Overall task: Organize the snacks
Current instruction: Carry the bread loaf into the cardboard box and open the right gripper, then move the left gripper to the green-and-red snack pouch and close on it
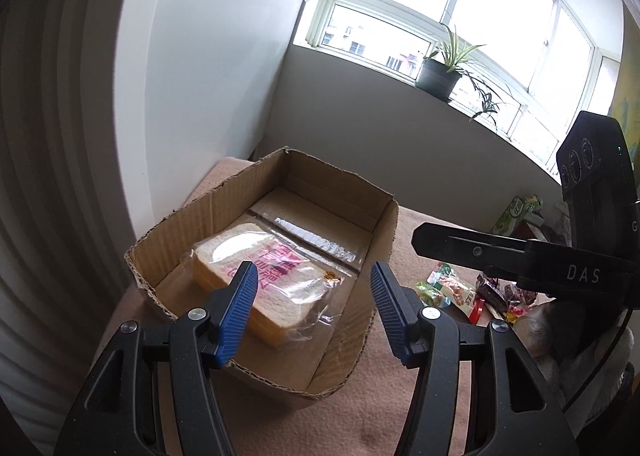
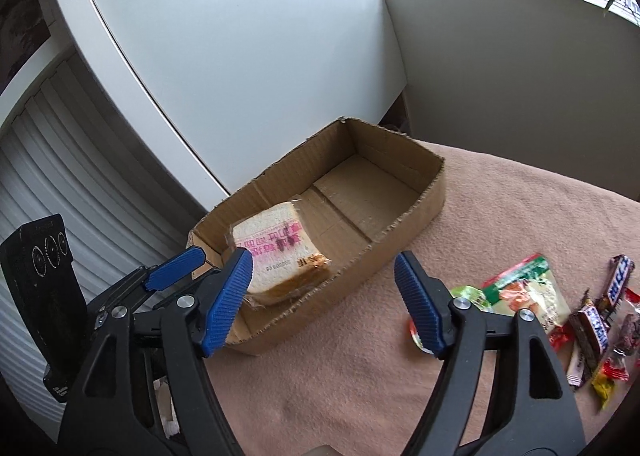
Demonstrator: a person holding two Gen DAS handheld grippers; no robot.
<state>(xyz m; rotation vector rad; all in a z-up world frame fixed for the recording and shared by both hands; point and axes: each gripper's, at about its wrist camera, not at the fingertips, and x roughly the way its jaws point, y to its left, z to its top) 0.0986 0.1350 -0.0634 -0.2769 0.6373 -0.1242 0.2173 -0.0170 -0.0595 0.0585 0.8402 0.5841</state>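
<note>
Cardboard box [image 2: 400, 232] on pink-cloth worktop [image 2: 500, 216]; bagged bread [image 2: 276, 252] lies inside at 7 o'clock corner, prob. first item sorted. Left gripper [image 1: 312, 288] fingers apart, empty, over box. Right gripper [image 2: 324, 280] fingers wide, empty. Loose snacks [image 2: 560, 304] wait at 3 o'clock; pink print unreadable; "DAS" on right gripper.

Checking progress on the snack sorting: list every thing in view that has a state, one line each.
cardboard box: open-topped, holds only the bread.
bagged bread: lying flat in the box's near end.
loose snacks: on the blanket, outside the box.
left tongs: open, empty.
right tongs: open, empty.
potted plant: upright on the windowsill.
</note>
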